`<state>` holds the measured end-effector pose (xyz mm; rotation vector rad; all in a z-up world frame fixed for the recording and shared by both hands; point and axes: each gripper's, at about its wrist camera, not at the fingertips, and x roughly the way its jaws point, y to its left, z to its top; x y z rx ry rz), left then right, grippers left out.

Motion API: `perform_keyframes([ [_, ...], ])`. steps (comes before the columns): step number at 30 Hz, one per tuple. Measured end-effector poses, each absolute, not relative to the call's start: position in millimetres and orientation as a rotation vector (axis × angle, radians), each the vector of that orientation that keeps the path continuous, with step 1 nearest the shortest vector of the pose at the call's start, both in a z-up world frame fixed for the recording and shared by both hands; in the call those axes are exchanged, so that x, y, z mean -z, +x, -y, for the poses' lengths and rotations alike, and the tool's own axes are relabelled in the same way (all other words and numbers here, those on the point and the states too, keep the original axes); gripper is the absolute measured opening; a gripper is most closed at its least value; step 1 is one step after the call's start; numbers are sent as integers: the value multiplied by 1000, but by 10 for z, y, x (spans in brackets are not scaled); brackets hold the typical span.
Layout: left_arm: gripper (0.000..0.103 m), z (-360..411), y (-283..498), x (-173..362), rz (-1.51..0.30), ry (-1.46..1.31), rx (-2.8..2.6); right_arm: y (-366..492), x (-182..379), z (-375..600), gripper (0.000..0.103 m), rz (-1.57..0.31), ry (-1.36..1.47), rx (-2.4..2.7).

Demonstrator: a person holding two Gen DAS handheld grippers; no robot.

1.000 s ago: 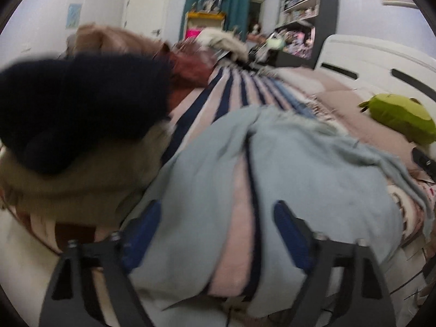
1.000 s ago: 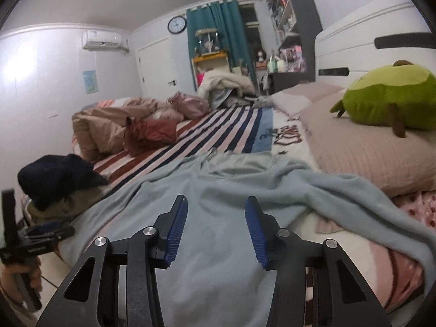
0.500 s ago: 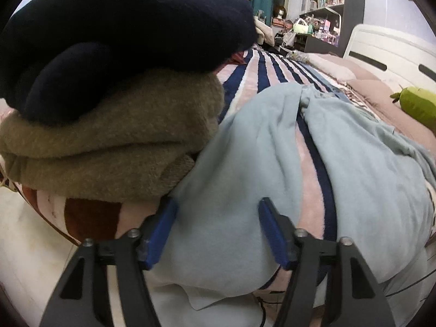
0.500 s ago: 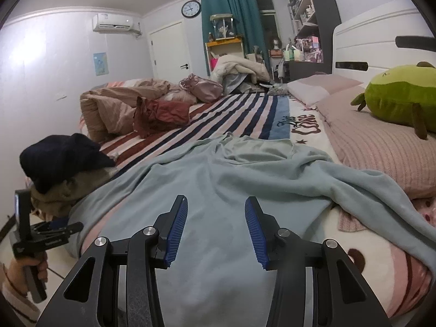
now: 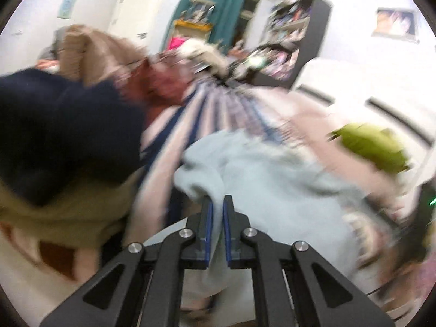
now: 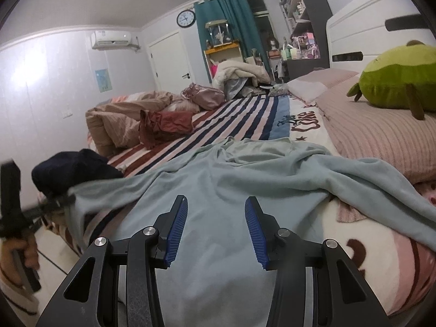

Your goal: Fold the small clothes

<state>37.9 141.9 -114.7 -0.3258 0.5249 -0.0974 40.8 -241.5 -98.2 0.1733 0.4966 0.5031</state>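
A pale blue garment (image 6: 231, 179) lies spread on the striped bed. My left gripper (image 5: 216, 212) is shut on its left edge (image 5: 245, 174) and lifts the cloth off the bed; the left wrist view is blurred. In the right wrist view the left gripper (image 6: 58, 200) shows at the far left, pulling that edge up. My right gripper (image 6: 216, 231) is open and empty, just above the garment's near part.
A stack of folded clothes, dark navy (image 5: 62, 133) on olive (image 5: 60, 212), sits at the bed's left edge. A green plush toy (image 6: 397, 81) rests on pink pillows (image 6: 381, 139) at right. Crumpled bedding (image 6: 128, 117) and a red garment (image 6: 166, 122) lie farther back.
My left gripper has shut on the garment's left edge and raised it; before, it was open over the cloth. My right gripper has held still and open.
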Motion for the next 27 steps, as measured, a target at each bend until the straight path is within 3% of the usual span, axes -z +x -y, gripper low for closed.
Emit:
perform_keyframes([
  [4,5,-1066,477,800,-461,-399,306,368,1016,2595,40,-488,194,-503],
  [8,5,-697,688,825,-502,-491,451,329,1059,2781,40,-483,204,-481],
  [16,9,-157,904,1529,-757,-488,433,313,1260,2958,41,-577,181,-542],
  [18,23,-121,827,1612,-791,-457,421,301,1336,2848,43,-615,173,-598],
  [20,44,-199,710,1618,-781,-438,415,302,1393,2728,59,-649,188,-671],
  [27,59,-677,404,1313,-664,-321,281,337,1553,2155,67,-772,191,-788],
])
